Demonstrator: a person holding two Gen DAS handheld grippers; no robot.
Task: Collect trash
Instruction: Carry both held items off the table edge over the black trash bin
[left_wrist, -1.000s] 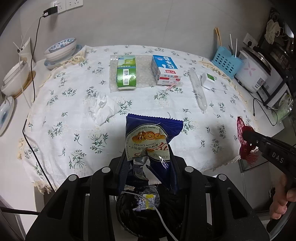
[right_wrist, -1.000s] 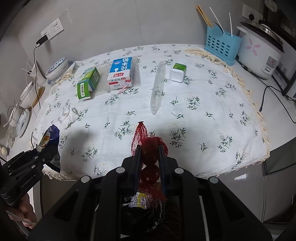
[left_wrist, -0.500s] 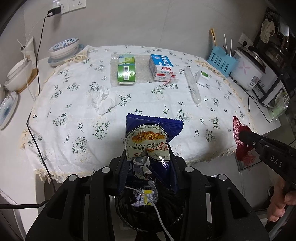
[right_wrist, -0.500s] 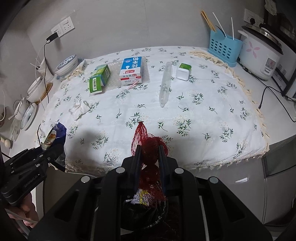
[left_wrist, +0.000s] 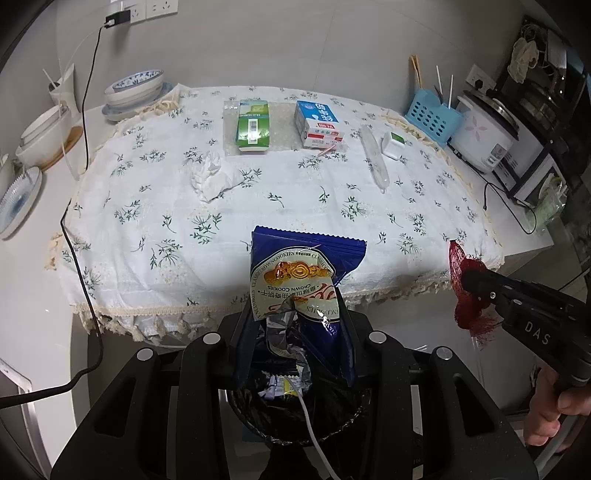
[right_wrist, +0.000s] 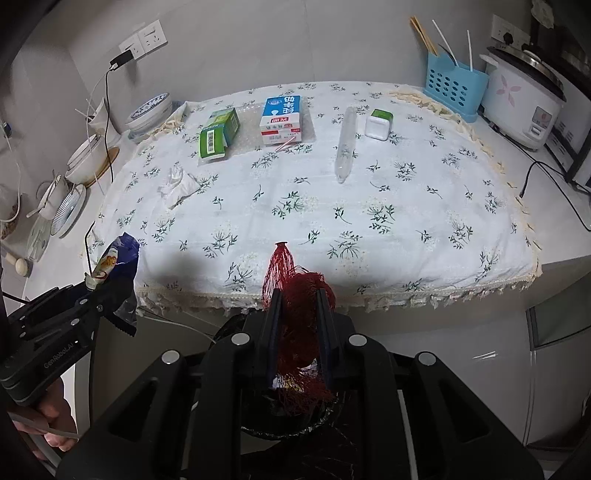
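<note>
I am at the drop-off step: my left gripper (left_wrist: 295, 325) has its fingers pinching the blue cookie wrapper (left_wrist: 303, 273), and my right gripper (right_wrist: 298, 325) has its fingers pressed tight on the red mesh bag (right_wrist: 295, 291), both held off the near edge of the counter (right_wrist: 461, 291) above the black-lined trash bin (left_wrist: 295, 417) (already part full). Next, I judge, each load must sit squarely over the bin's mouth before I spread the fingers.

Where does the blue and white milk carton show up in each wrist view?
Left wrist: milk carton at upper centre, lying on the far part of the floral tablecloth.
Right wrist: milk carton at upper centre, slightly left.
Shared landmark: the green carton lies just left of it in both.
</note>
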